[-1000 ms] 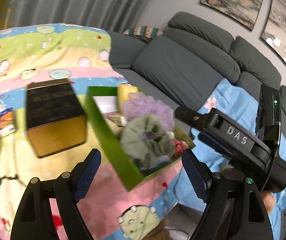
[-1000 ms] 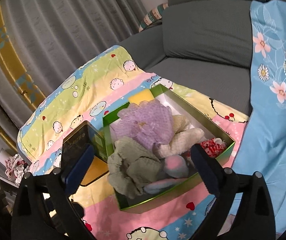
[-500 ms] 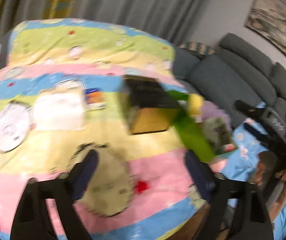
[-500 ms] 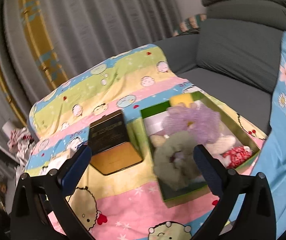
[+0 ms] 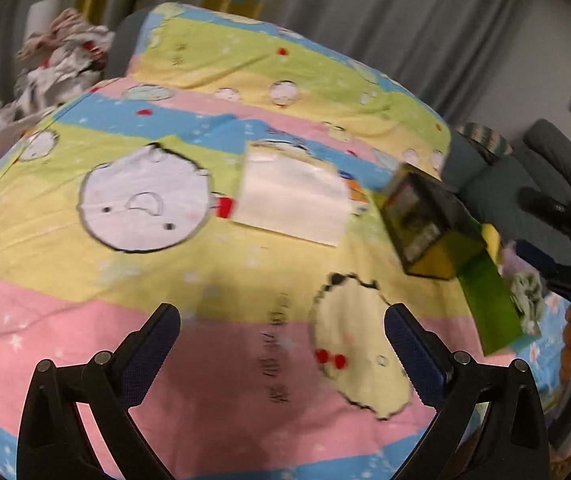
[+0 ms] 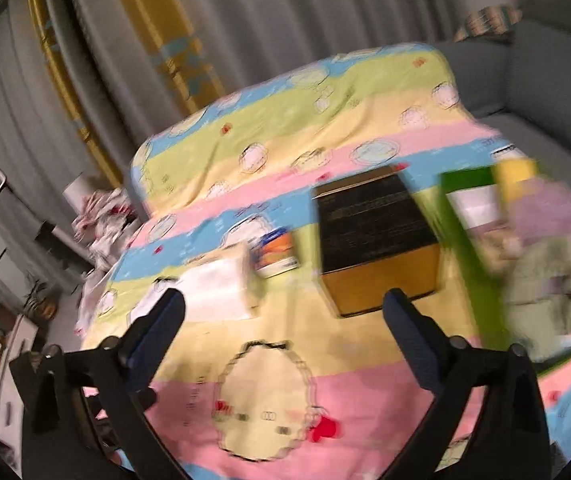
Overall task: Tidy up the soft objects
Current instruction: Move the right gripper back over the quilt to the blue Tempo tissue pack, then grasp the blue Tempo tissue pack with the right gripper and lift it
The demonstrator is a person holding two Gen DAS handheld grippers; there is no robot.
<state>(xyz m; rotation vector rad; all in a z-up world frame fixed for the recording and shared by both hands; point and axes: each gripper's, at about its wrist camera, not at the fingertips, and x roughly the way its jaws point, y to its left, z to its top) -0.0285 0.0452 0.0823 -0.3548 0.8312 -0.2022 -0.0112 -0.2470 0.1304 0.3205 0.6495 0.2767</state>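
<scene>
Both my claws are over the striped cartoon blanket, nothing between the pads. Left gripper spread wide, just finished opening. Right gripper also apart, but its jaws just came in a bit, on nothing. Green box of soft objects sits ahead and to the right of both claws; purple puff and pale green scrunchie inside, I think, heavy blur. Black-and-gold box just left of it, white packet further left.

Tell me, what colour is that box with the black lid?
Gold-yellow sides under a black top, clearest in the right wrist view.
</scene>
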